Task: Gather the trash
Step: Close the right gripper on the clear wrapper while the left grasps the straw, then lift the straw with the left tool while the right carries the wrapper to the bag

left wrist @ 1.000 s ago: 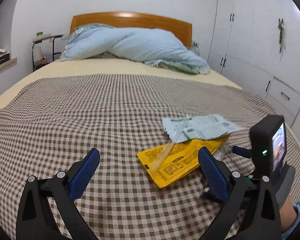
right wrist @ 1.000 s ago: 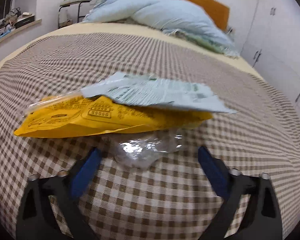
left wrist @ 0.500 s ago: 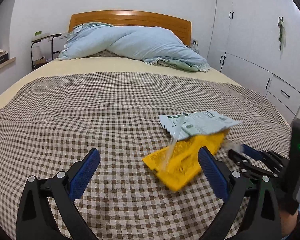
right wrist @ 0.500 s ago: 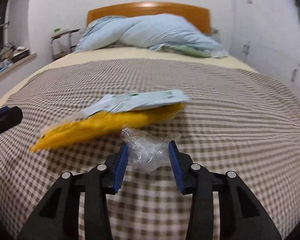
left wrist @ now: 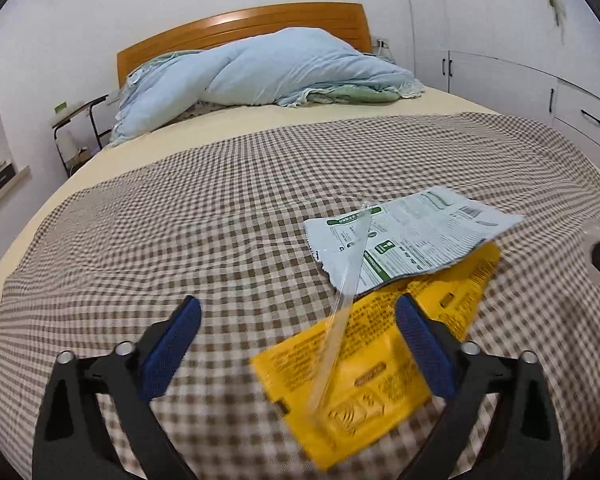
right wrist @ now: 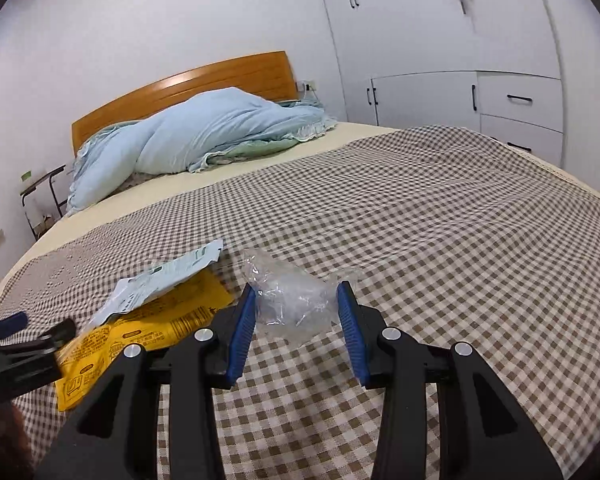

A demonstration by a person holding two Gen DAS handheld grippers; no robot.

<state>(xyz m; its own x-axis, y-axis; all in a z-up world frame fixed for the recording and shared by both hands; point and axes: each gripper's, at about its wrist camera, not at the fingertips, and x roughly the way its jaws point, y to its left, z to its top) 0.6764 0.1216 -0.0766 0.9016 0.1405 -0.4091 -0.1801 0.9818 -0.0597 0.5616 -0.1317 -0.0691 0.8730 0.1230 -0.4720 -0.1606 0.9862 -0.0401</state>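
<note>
The yellow wrapper [left wrist: 364,376] is showing black print too blurred to read, and the pale packet [left wrist: 412,236] overlapping it is carrying green label blocks, equally illegible, both lying on the checked bed cover [left wrist: 220,232] toward the bed's foot edge. The right hand-held gripper [right wrist: 298,316] is clamping the crumpled clear plastic [right wrist: 292,300], lifted just beside them. The left hand-held gripper [left wrist: 300,352] has just been narrowing a little, its jaws standing wide over the yellow wrapper, pressing nothing.

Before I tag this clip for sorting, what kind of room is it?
A bedroom, most likely. A bed under a checked cover fills the view, with a wooden headboard and a blue duvet heaped at its head. White wardrobes line the wall beside it.
</note>
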